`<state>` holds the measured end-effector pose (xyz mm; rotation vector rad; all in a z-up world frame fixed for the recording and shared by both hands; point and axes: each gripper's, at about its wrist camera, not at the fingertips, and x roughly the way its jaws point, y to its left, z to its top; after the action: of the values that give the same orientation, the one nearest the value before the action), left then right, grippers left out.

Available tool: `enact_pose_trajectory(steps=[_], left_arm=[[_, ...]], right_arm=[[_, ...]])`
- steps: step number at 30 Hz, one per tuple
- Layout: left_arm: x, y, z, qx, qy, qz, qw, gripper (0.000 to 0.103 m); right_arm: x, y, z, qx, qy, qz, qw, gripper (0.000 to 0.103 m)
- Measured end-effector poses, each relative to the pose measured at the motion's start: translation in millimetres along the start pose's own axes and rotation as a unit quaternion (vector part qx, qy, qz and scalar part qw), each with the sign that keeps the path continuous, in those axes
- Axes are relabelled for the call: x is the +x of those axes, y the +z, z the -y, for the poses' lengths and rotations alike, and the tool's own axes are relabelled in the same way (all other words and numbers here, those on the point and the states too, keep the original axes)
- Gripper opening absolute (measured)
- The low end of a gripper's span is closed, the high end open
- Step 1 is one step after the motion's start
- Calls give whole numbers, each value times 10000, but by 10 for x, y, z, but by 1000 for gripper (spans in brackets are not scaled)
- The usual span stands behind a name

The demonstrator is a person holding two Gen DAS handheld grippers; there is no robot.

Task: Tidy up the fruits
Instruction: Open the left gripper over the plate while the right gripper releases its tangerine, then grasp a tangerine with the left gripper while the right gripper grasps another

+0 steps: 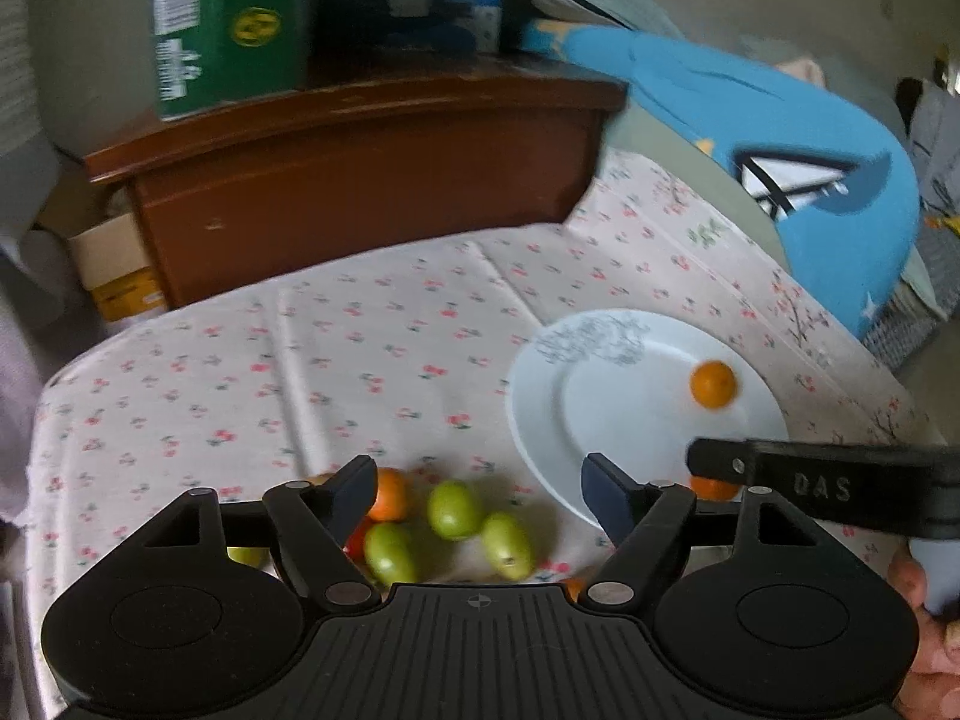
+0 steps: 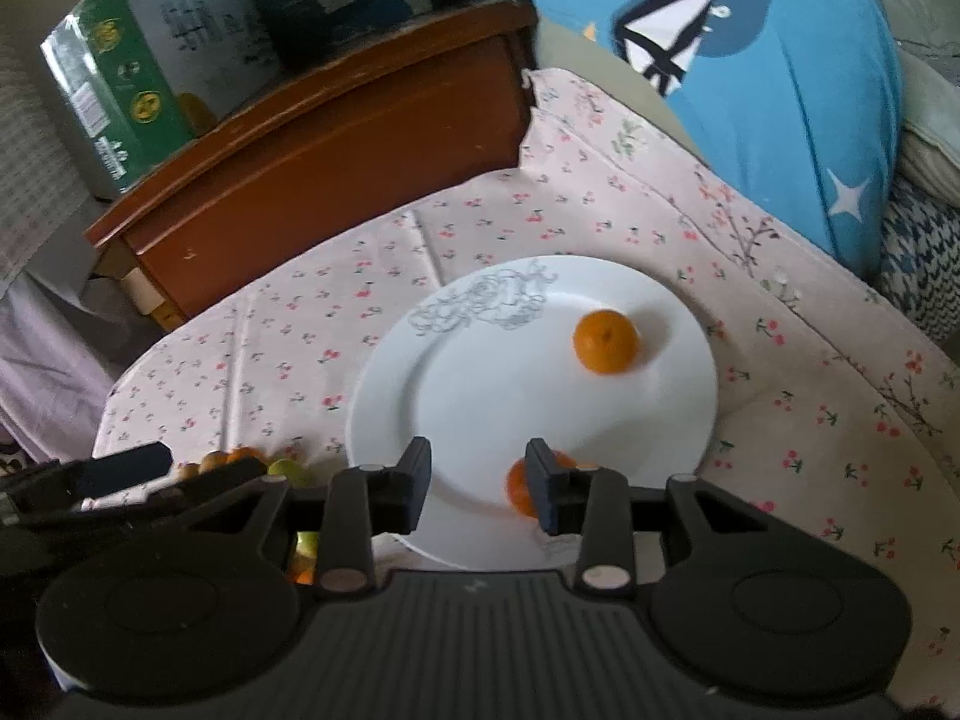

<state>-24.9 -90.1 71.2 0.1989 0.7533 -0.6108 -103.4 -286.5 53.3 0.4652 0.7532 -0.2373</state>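
A blue cushion [image 2: 798, 90] and a brown wooden headboard [image 1: 360, 180] border the cherry-print cloth [image 1: 270, 360]. On it a white plate [image 2: 480, 384] holds 2 oranges [image 2: 605, 341]; 3 green fruits [image 1: 454, 510] lie beside it. The left gripper [image 1: 477, 489] gapes wide and empty; the right gripper [image 2: 478, 483] stands narrower, gripping nothing.

A lived-in home room. A cherry-print cloth [image 2: 600, 204] covers the table, a worn wooden cabinet [image 2: 336, 150] at 11 o'clock carries cartons [image 1: 228, 24], and a blue cushion [image 2: 780, 90] sits at 1 o'clock.
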Motion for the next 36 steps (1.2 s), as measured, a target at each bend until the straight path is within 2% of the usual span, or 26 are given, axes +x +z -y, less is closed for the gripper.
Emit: enact_pose_trajectory(steps=[9,20,29,36], left_arm=[[-246,-37,-439,-667,289,54,9973,78],[-445,-336,-719,-1152,537,-16,9919,79],[-454,-672,-582,-884,402,-187,9951,78],[-360,-819,-428,-598,231,-353,9973,78]], right_arm=[[-77,-62,-132,-156,248,43,9996,36],[-152,-238,-304,-359,564,-19,9978,36],[-50,-426,-396,-455,789,-332,9953,36],[67,-507,-485,-652,762,-476,9938,36]])
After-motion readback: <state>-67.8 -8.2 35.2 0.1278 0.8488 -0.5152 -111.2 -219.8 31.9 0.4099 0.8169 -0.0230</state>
